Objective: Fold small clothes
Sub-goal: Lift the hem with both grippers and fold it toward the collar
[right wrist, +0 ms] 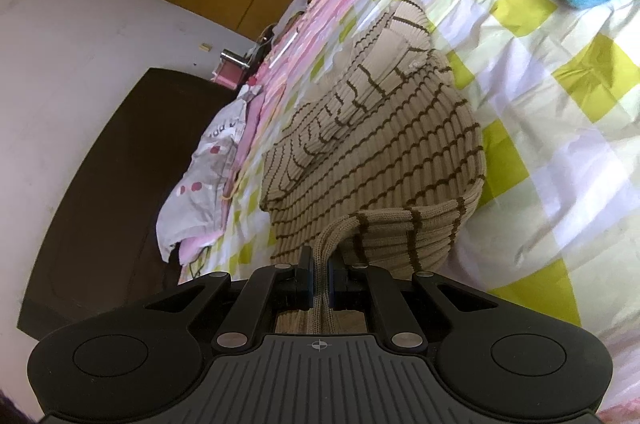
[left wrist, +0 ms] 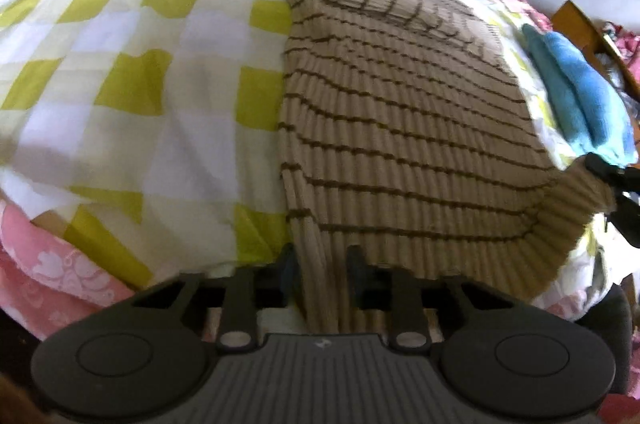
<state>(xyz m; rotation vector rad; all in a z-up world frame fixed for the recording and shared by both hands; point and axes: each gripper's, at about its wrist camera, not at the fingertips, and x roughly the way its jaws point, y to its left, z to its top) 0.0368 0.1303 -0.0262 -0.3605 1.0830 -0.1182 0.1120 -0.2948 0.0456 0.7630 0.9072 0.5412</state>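
left gripper [left wrist: 320, 264]: pinched near hem of striped sweater [left wrist: 400, 128], to carry the fold
right gripper [right wrist: 319, 278]: clamped on hem corner, keeping edge taut

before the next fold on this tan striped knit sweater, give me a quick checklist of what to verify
1. Right gripper clamped on the tan ribbed knit sweater with brown stripes: ok, the hem is bunched between its pads.
2. Left gripper gripping the sweater edge: ok, knit runs between its fingers.
3. Sleeve already folded across the body: ok.
4. Folded blue towel apart from the sweater: ok.
5. Yellow and white checked bedsheet open beside the sweater: ok.
6. Fabric flat underneath: cannot tell.
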